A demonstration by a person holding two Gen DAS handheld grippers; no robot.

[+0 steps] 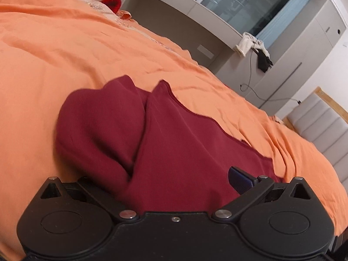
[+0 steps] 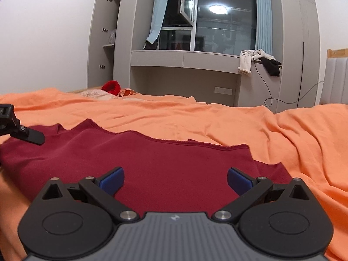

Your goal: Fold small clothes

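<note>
the dark red garment (image 2: 139,163) lies spread on the orange bedsheet (image 2: 282,134), one part bunched up and draped over the left gripper (image 1: 174,184). only one blue pad (image 1: 239,179) of it shows there, so i cannot tell how its fingers stand. the right gripper (image 2: 175,179) hovers low over the cloth, fingers spread wide, holding nothing. an open wall cabinet (image 2: 108,32) holds something pale on a shelf, too blurred to name.

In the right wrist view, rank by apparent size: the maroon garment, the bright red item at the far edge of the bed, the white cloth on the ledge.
1. maroon garment, largest, though nearest the camera.
2-3. white cloth and bright red item: look alike, unranked.
</note>
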